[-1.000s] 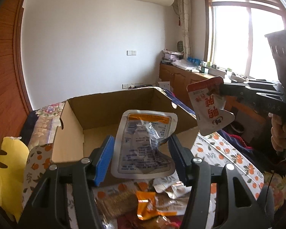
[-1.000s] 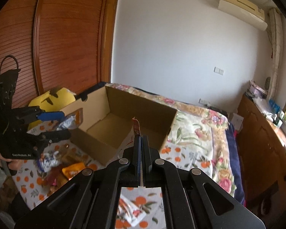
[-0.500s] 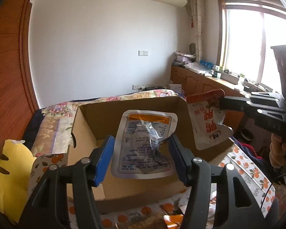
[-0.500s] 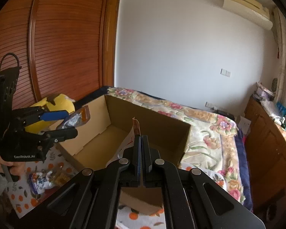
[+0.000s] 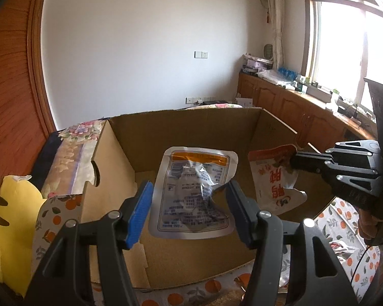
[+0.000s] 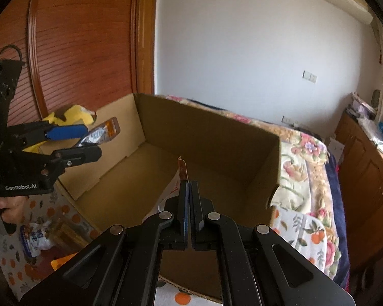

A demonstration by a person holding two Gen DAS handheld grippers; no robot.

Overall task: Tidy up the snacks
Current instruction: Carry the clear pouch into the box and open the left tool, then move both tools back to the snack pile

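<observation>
Left wrist view: your left gripper (image 5: 190,201) pinches a silver snack pouch (image 5: 194,191) between its blue pads, jaws part-spread around it, hanging over the open cardboard box (image 5: 130,158). Your right gripper (image 6: 190,186) is pressed together on the top edge of a red-and-white snack packet (image 5: 274,176), dangling near the box's right wall.

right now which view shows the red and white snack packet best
The left wrist view: the red and white packet hangs face-on over the cardboard box, pinched by the right gripper. The right wrist view shows only its thin edge.
</observation>
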